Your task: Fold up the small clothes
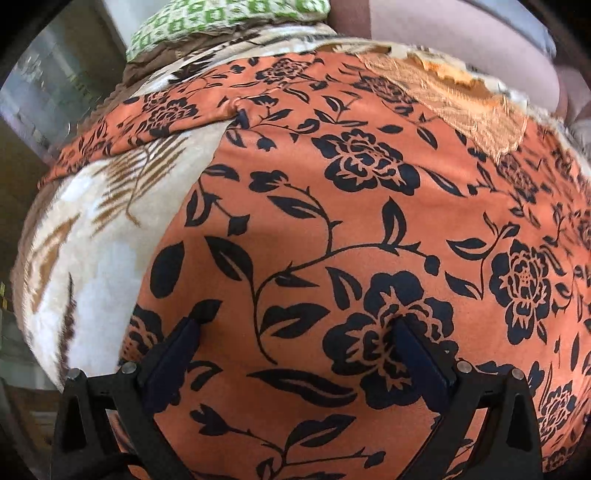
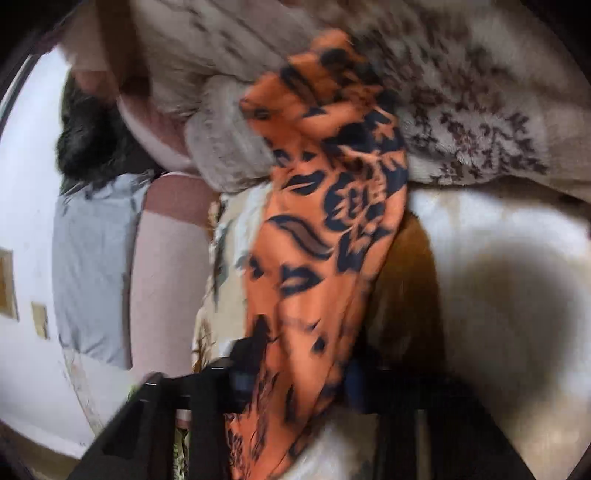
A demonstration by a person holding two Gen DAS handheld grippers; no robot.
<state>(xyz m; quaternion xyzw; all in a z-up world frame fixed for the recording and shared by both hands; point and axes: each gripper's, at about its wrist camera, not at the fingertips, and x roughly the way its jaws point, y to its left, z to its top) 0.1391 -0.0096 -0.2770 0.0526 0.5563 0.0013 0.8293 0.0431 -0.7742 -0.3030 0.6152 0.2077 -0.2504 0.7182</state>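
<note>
Clamping a bunched strip of the orange floral garment (image 2: 317, 258), the right gripper (image 2: 295, 376) has its jaws closed on the cloth, which rises from between them in a twisted, gathered band toward the top of the right wrist view. That picture is blurred, so exactly which edge or corner is pinched cannot be told. Beyond the band lie a cream blanket (image 2: 498, 229) and a beige patterned throw (image 2: 480, 122), and at the left a person's arm (image 2: 166, 266) and grey top are visible.

The left gripper (image 1: 295, 325) stands wide open, pointing steeply down, with both fingertips (image 1: 192, 325) pressing into the same garment (image 1: 332, 221) where it is spread flat; nothing is pinched between them. In the left wrist view the fabric lies broad and mostly smooth over the leaf-print blanket (image 1: 92, 240) on the bed, with one sleeve-like flap (image 1: 147, 110) reaching out to the upper left and a paler lace-like patch (image 1: 443, 99) near the far edge. A green-checked cushion (image 1: 221, 18) sits beyond.

As a judgement, the folding is at an early stage: most of the garment is laid out in a single layer, no neat folded stack shows, and only one gathered part is lifted. Bringing that part across and making the further folds remain to be done.
</note>
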